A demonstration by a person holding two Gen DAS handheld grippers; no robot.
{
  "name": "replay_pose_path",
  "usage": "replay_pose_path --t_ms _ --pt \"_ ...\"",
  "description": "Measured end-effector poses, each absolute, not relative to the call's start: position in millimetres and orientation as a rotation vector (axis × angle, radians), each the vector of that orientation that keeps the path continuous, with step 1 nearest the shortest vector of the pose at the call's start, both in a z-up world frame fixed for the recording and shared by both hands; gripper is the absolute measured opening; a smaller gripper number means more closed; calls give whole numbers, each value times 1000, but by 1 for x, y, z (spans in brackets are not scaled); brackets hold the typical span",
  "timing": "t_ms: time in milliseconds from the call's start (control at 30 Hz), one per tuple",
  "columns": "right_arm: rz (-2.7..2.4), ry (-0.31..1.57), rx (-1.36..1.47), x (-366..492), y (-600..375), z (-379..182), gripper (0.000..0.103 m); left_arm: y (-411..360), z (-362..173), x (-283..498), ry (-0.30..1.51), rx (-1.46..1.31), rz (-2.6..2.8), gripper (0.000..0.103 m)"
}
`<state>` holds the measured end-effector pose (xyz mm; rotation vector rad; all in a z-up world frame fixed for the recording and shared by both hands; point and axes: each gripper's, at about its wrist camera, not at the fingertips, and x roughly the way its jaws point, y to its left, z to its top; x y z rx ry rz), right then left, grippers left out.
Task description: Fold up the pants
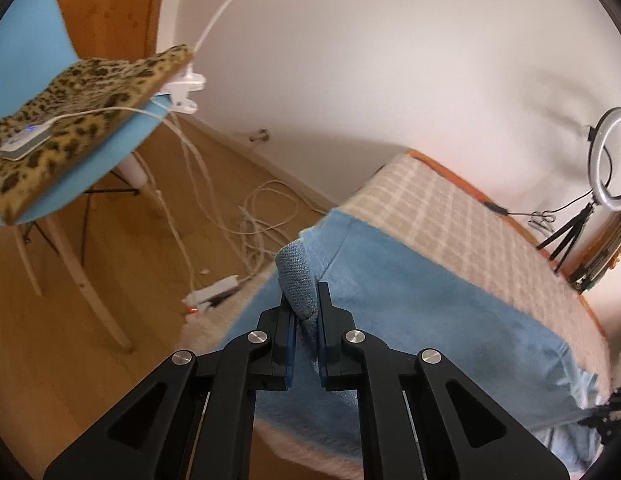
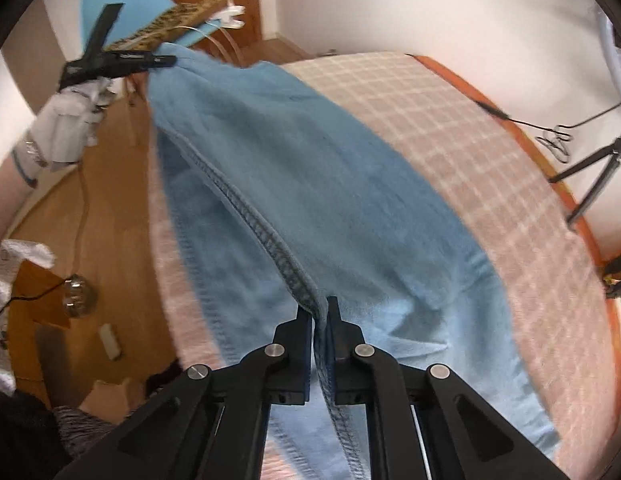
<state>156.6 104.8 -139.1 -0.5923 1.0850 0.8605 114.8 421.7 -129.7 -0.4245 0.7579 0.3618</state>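
Left wrist: left hand-held gripper (image 1: pixel 306 300) clamps pants (image 1: pixel 410 320) hem | right hand-held gripper (image 2: pixel 319 312) pinches seam | labels unreadable, blurred

Home room: wooden floor (image 1: pixel 90 360), blue chair (image 1: pixel 26 40), ring light (image 1: pixel 608 160)

Pants (image 2: pixel 310 168) blurred, cut off below

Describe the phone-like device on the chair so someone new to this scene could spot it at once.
Find the blue chair beside the checked table. On its seat lies a leopard-print cushion, and the small white device sits on top, near the picture's left edge. It alone is white, shows a blue light and has a white cable running from it.
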Motion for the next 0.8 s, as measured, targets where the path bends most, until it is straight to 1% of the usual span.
replay_pose_path --t_ms 100,200,267,300,367,533,600,633,700,733,767,800 --pt "909 1134 -658 140 115 -163 3 433 -161 111 844 -446 376 7" --pt "912 1194 -713 131 124 -194 3 434 -181 111 881 -433 393 7" --pt "908 1215 -732 129 128 -204 3 430 -184 112 889 -399 400 7" --pt "909 1218 -736 129 129 -205 3 427 -183 114 892 -375 408 10" --pt "912 1228 -729 132 129 -203 3 425 -180 116 893 -339 412 11" --pt "907 1238 -749 134 129 -202 4 429 -175 113 890 -303 434 16" --pt "904 1242 -751 133 130 -203 4 434 -175 110 889 -313 432 17" --pt "902 1243 -750 133 129 -202 5 436 -175 109 891 -318 433 19" --pt "907 1256 -748 133 130 -202 10 438 -176 106 896 -312 445 25" --pt "914 1270 -745 132 128 -201 16 440 -176 104 897 -304 462 26" --pt "923 1283 -742 131 128 -199 19 442 -175 103 897 -297 474 26" --pt "937 1288 -741 130 128 -195 30 445 -174 100 895 -294 482 26"
